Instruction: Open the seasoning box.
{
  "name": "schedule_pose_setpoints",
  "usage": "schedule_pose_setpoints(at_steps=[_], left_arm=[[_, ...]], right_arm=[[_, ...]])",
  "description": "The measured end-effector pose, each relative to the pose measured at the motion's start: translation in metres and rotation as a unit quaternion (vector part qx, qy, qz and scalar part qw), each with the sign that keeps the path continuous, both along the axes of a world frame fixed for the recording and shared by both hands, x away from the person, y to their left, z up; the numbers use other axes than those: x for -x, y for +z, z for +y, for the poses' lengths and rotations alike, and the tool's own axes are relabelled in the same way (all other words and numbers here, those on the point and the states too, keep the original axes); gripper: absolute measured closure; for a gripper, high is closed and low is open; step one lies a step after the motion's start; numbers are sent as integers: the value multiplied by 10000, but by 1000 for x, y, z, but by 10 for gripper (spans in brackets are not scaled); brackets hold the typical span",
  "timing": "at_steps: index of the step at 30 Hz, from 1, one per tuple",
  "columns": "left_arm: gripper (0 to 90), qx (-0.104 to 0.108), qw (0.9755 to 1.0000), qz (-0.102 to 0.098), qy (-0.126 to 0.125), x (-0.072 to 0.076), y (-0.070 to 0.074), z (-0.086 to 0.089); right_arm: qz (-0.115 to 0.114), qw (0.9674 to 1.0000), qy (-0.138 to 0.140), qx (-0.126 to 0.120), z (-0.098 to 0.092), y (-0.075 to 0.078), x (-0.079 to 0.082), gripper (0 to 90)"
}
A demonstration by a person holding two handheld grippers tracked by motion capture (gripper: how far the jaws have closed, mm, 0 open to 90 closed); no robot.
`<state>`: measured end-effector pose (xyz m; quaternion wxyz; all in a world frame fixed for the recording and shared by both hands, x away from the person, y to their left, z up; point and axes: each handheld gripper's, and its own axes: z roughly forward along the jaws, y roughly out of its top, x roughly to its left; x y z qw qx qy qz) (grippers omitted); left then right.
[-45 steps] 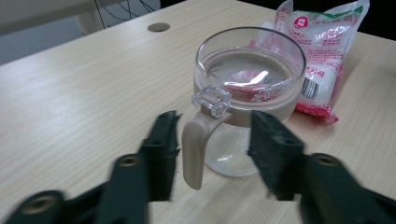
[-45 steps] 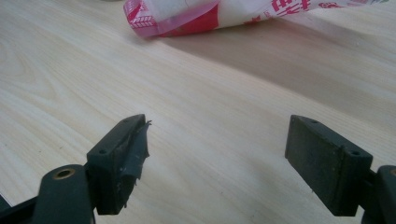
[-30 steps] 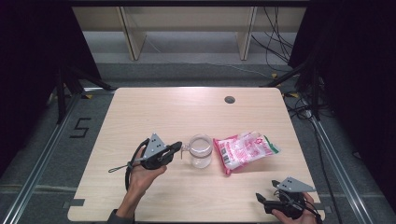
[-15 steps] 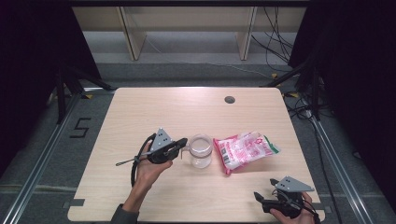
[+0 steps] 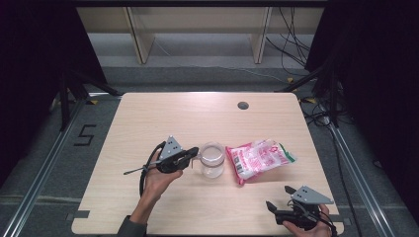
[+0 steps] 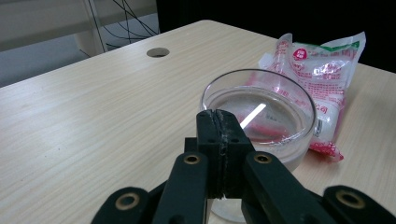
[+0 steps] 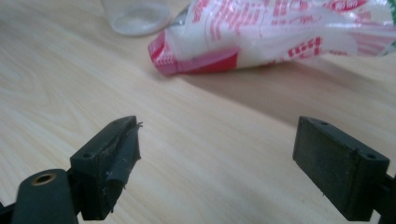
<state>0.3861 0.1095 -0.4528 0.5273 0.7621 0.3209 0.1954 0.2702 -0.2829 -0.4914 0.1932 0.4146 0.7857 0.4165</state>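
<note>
Clear glass jar (image 5: 212, 159) stands upright mid-counter (image 5: 197, 118), with a pink-and-white snack bag (image 5: 259, 157) lying just beside it. At the jar's rim, the left gripper (image 6: 219, 122) has its fingers pressed together, seemingly empty. Near the counter's front edge, the right gripper (image 5: 277, 210) rests with fingers spread wide, holding nothing.

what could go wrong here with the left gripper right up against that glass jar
The left gripper has its jaws shut at the rim of the jar, gripping nothing visible; a push could tip or slide it. The bag lies right beside the jar, so a sliding jar could shove it. The right gripper waits open, too far away to steady either.
</note>
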Motion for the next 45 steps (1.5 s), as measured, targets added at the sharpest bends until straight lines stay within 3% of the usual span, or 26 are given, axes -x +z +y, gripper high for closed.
schedule_pose_setpoints(at_steps=[2, 4, 5, 6, 8, 11, 14, 15, 16, 21, 23, 26, 28, 30, 33, 34, 36, 37, 40, 41, 45], left_arm=[[886, 9, 10000, -25, -4, -1, 0, 1], [886, 40, 10000, -3, 20, 0, -1, 1], [885, 56, 10000, -17, 19, 0, -1, 2], [884, 53, 10000, -31, 51, 0, -1, 2], [884, 61, 10000, -32, 50, -1, -1, 4], [884, 117, 9999, 9, 72, 0, -2, 4], [883, 99, 9999, -22, 59, 0, -2, 5], [880, 98, 9999, -26, 49, 0, -2, 5], [880, 98, 9999, -26, 49, 0, -2, 5], [881, 93, 9999, -49, 70, 1, -2, 5], [881, 80, 9999, -98, 91, 1, -3, 6], [872, 92, 9998, -89, 135, 1, -3, 7], [874, 73, 9998, -94, 166, 3, -2, 7], [872, -98, 9997, -104, 172, 2, -3, 8], [872, -3, 9998, -24, 198, 1, -7, 10], [870, 52, 9997, -36, 218, 1, -7, 10], [870, 73, 9997, -120, 197, 3, -3, 11], [870, 139, 9996, -146, 199, 5, 0, 10], [870, 70, 9996, -235, 117, 8, 5, 9], [870, 82, 9997, -219, 114, 8, 5, 8], [868, 83, 9999, -114, 73, 5, 0, 7]], right_arm=[[-67, 10000, 8, -54, 1, 0, 0, 155], [-115, 9999, 66, 62, 4, 1, -1, 161], [21, 10000, 13, -4, 8, 2, 1, 172], [-76, 9997, 196, 91, 9, 1, -2, 196], [-79, 9994, 292, 160, 13, 2, -3, 253], [-306, 9978, 529, 265, 19, 4, -8, 354], [-319, 9974, 639, 117, 26, 8, -11, 446], [-483, 9969, 613, 130, 28, 10, -13, 459], [-399, 9969, 681, 55, 31, 12, -16, 481], [-694, 9940, 831, 135, 47, 20, -30, 593], [-619, 9945, 840, 105, 55, 21, -34, 632], [-704, 9927, 965, 188, 63, 20, -42, 662], [-602, 9938, 931, 124, 69, 20, -43, 681], [-637, 9933, 952, 166, 71, 20, -47, 688], [-637, 9930, 983, 157, 75, 20, -52, 702], [-698, 9921, 1027, 187, 75, 20, -54, 702], [-591, 9929, 1022, 145, 76, 21, -55, 701], [-687, 9923, 1018, 167, 76, 21, -56, 702], [-554, 9929, 1038, 147, 78, 20, -56, 702], [-656, 9923, 1032, 171, 78, 20, -57, 706], [-573, 9927, 1048, 147, 80, 21, -57, 709]])
